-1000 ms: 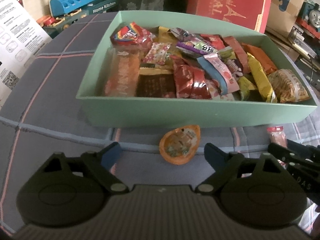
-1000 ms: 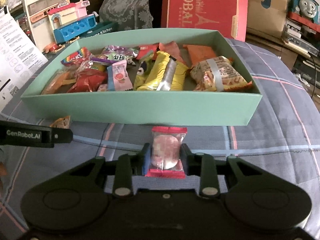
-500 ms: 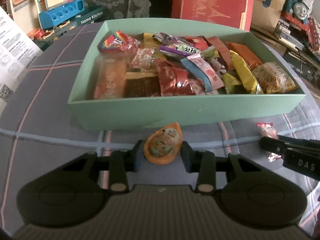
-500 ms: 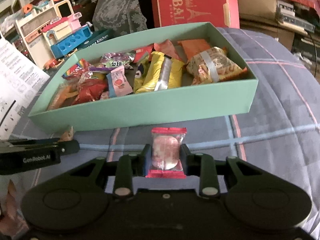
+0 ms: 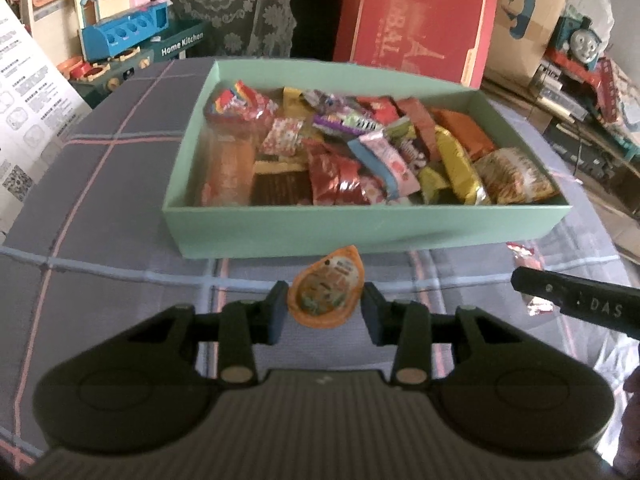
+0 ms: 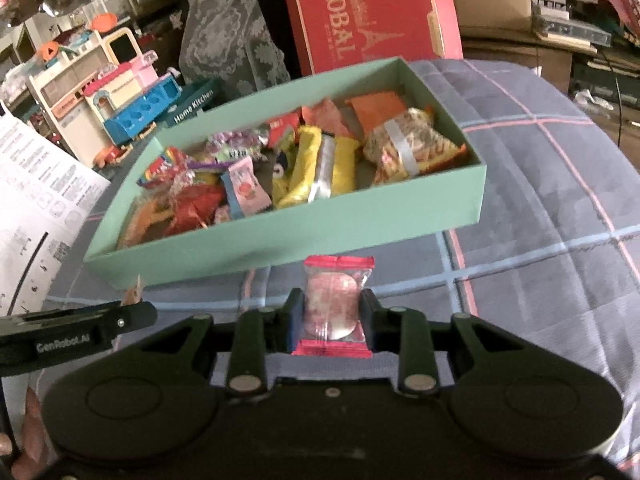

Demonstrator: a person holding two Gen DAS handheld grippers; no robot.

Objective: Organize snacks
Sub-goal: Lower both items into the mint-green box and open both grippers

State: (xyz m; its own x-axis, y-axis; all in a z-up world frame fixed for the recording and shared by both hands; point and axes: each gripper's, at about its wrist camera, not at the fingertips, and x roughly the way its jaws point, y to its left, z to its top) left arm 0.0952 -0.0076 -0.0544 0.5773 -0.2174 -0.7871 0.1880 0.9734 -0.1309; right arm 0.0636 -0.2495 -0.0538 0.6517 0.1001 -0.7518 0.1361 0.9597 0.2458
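A green box (image 5: 360, 228) (image 6: 280, 240) full of several snack packets sits on the plaid cloth. My left gripper (image 5: 325, 312) is shut on an orange jelly cup (image 5: 326, 298) and holds it just in front of the box's near wall. My right gripper (image 6: 331, 320) is shut on a clear candy packet with red ends (image 6: 334, 304), also in front of the box. The right gripper's finger (image 5: 576, 306) shows at the right edge of the left wrist view; the left gripper's finger (image 6: 76, 330) shows at the left of the right wrist view.
A red box (image 5: 416, 24) (image 6: 368, 12) stands behind the green box. A toy kitchen set (image 5: 116, 40) (image 6: 120, 96) and a white printed sheet (image 5: 24, 92) (image 6: 36, 200) are at the left. Clutter with a toy train (image 5: 580, 40) is at the right.
My left gripper closed on the orange jelly cup and lifted it off the cloth. My right gripper rose with the candy packet, so the box now appears lower and tilted.
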